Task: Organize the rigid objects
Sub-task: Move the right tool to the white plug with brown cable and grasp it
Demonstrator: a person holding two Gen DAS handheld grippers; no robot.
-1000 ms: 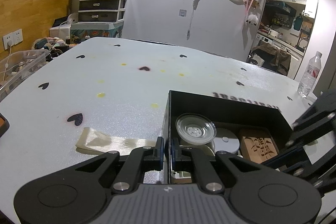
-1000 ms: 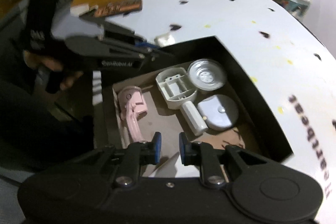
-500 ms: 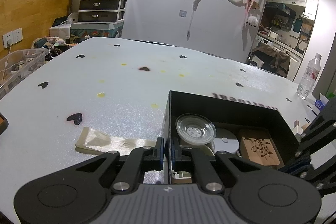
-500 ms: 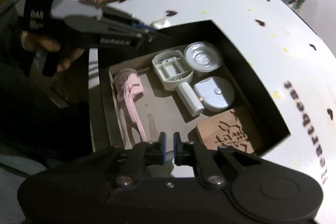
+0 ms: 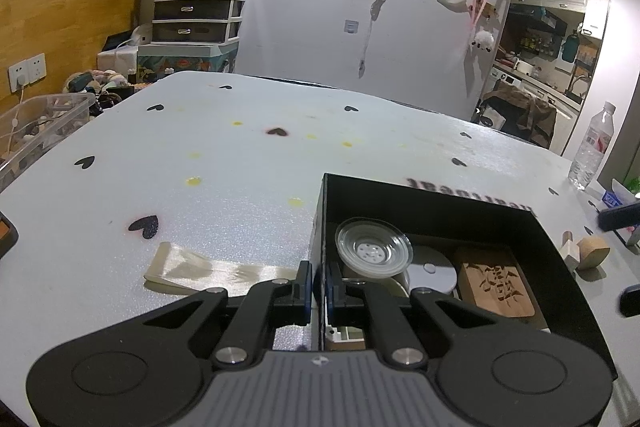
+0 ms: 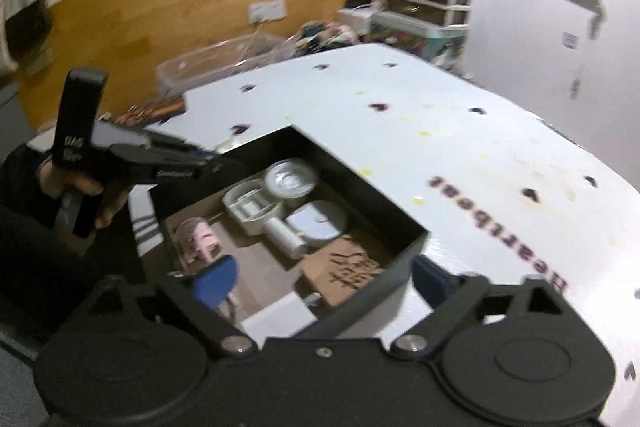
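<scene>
A black open box (image 5: 432,197) (image 6: 362,187) sits on the white table. It holds a clear round dish (image 5: 373,247) (image 6: 291,181), a white round lid (image 5: 434,269) (image 6: 318,223), a carved wooden block (image 5: 496,285) (image 6: 352,269), a grey handled mould (image 6: 252,205) and a pink tool (image 6: 198,241). My left gripper (image 5: 319,285) is shut on the box's left wall, also seen in the right wrist view (image 6: 208,163). My right gripper (image 6: 320,281) is open and empty, drawn back over the box's near corner.
A beige ribbon strip (image 5: 200,269) lies left of the box. Small wooden pieces (image 5: 588,251) lie to its right, with a water bottle (image 5: 592,147) at the far edge. A clear plastic bin (image 5: 36,123) stands at the left edge.
My right gripper opened wide, lifted and drew back out of the box; the view is blurred. The left gripper has stayed clamped on the box wall.
</scene>
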